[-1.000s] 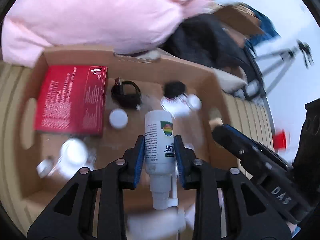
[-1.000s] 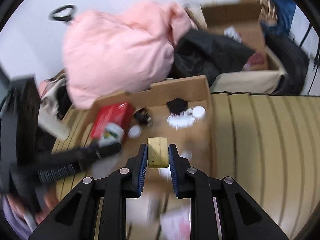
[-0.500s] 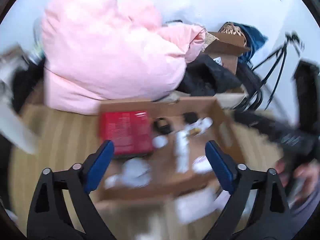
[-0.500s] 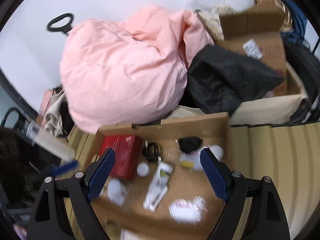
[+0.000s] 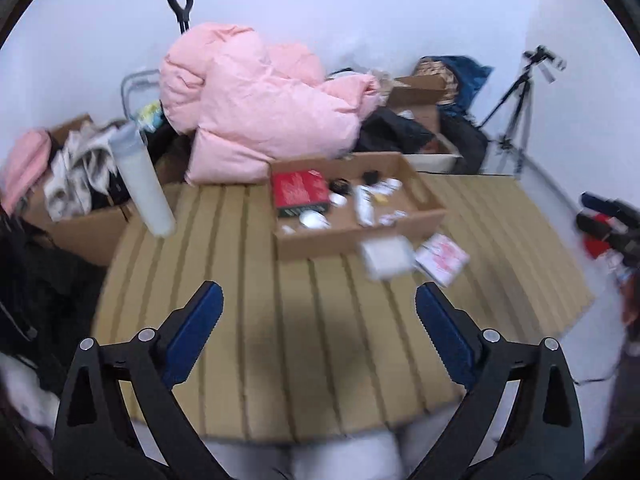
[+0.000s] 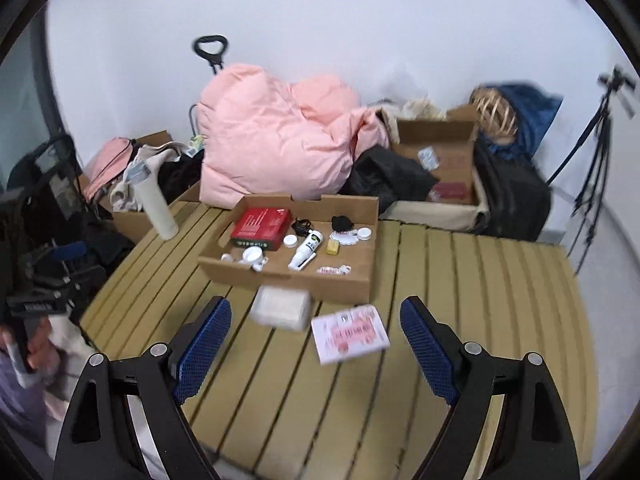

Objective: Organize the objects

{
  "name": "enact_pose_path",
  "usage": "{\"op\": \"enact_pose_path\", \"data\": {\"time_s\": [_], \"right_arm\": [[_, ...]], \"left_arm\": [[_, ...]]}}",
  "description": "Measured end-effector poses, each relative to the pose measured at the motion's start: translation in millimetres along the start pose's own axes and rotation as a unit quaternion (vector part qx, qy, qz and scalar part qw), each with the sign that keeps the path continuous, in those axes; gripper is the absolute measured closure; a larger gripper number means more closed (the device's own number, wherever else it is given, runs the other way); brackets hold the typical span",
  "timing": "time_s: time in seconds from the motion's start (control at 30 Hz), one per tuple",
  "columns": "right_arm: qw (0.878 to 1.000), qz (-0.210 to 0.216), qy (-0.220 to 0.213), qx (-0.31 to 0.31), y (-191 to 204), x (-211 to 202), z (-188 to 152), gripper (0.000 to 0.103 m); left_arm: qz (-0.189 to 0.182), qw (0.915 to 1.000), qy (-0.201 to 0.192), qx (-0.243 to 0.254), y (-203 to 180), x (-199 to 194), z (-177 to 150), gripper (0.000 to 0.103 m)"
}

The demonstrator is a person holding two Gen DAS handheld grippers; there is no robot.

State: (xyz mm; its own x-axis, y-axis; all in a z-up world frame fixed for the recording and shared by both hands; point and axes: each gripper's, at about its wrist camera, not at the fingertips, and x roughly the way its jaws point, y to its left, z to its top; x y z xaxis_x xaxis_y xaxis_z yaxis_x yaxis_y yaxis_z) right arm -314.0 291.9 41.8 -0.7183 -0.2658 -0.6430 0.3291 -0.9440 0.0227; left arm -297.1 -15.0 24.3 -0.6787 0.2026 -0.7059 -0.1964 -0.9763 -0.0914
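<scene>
A shallow cardboard box [image 6: 288,280] [image 5: 352,240] sits on the slatted wooden table [image 6: 480,300]. Inside it lie a white pump bottle [image 6: 307,249] [image 5: 363,204], a small yellow block [image 6: 333,246] [image 5: 380,199], a red box [image 6: 262,227] [image 5: 300,192], white caps and other small items. In front of the box lie a white packet [image 6: 280,307] [image 5: 386,256] and a pink-and-white packet [image 6: 350,334] [image 5: 442,258]. My left gripper [image 5: 319,296] hangs well back from the box, its jaws opening with nothing between them. My right gripper [image 6: 316,306] is open and empty, above the packets.
A pink duvet [image 6: 280,140] and dark clothes pile up behind the box. A white cylinder [image 6: 156,204] leans at the table's back left beside a clothes-filled carton [image 6: 132,220]. A black bag [image 6: 508,200] and a tripod [image 6: 600,140] stand at the right. A person's hand [image 6: 28,356] shows at left.
The left gripper let go of the pump bottle and the right gripper of the yellow block; both now lie in the box. Both grippers opened wide and drew back and up.
</scene>
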Motion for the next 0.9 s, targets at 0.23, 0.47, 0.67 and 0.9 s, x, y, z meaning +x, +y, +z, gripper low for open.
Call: {"op": "enact_pose_path", "data": {"time_s": [0.23,0.47,0.67,0.9], "right_arm": [[1.0,0.022,0.009,-0.016,60,-37,-68,0.014],[0.994,0.028,0.105,-0.016,95,-9,-135,0.014],[0.998,0.009,0.065,0.008,74,-21,-127,0.014],[0.987,0.002,0.147,0.06,44,69,-166,0.0]], "left_arm": [[0.005,0.9997,-0.025,-0.003,-17,-46,-55,0.0],[0.013,0.9988,0.042,-0.023,-16,-29,-96,0.0],[0.014,0.9979,0.055,-0.031,-14,-11,-99,0.0],[0.021,0.9902,0.128,-0.05,-13,56,-108,0.0]]}}
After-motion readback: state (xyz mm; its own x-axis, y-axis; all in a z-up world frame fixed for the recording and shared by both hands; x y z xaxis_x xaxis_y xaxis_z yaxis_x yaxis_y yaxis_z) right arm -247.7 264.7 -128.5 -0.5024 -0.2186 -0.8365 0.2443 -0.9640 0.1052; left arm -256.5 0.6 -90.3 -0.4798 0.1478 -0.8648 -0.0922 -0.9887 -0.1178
